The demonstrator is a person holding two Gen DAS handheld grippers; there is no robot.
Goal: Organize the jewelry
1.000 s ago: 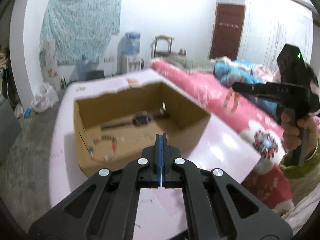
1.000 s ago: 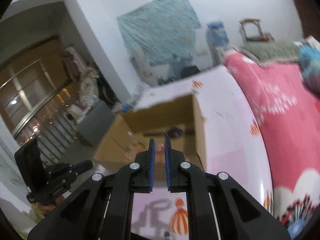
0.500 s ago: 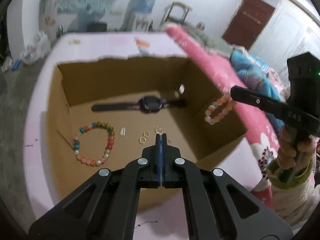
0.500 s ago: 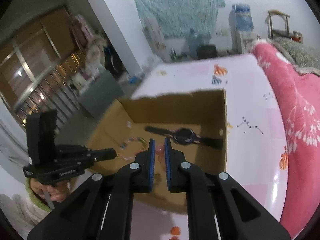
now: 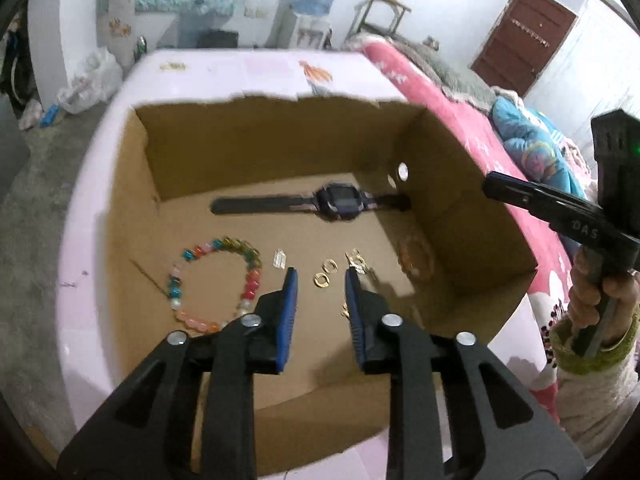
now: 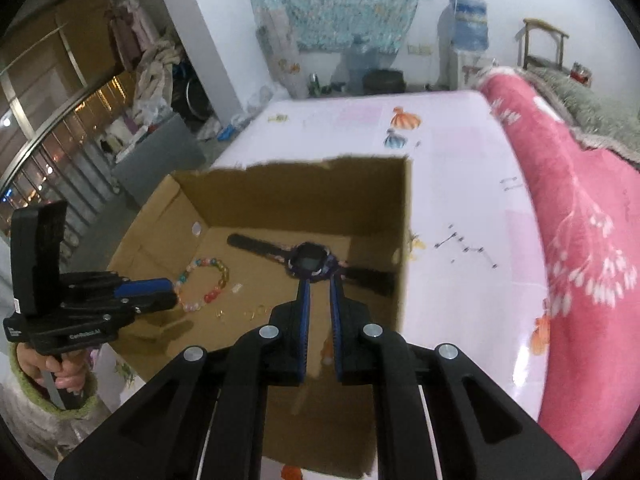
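Left gripper hangs over the open brown cardboard box, jaws spread wide, nothing between them. Two small gold ring earrings lie on the box floor right in line with the gap. Just beside them: a tiny clear crystal charm and a tangle of small gold pieces. The multicoloured bead bracelet lies flat to the left; the dark purple digital watch stretches along the far wall.

Right gripper is parted only narrowly and holds nothing I can make out. A blurred pale-pink bead bracelet sits on the floor near the right wall.

Step in hand, as I judge it: left claw going for the gold earrings. To do well: come straight down, straddle one ring, close slowly. The rings are small and flat, so the pads need to meet near the cardboard or the ring skids out. Keep clear of the gold tangle on the right.

Against half a second ago: the left jaws were pressed together, now wide apart and closer to the floor. The pink bracelet hung from the right gripper over the box's right wall then; now it lies inside, and the right jaws have parted slightly.
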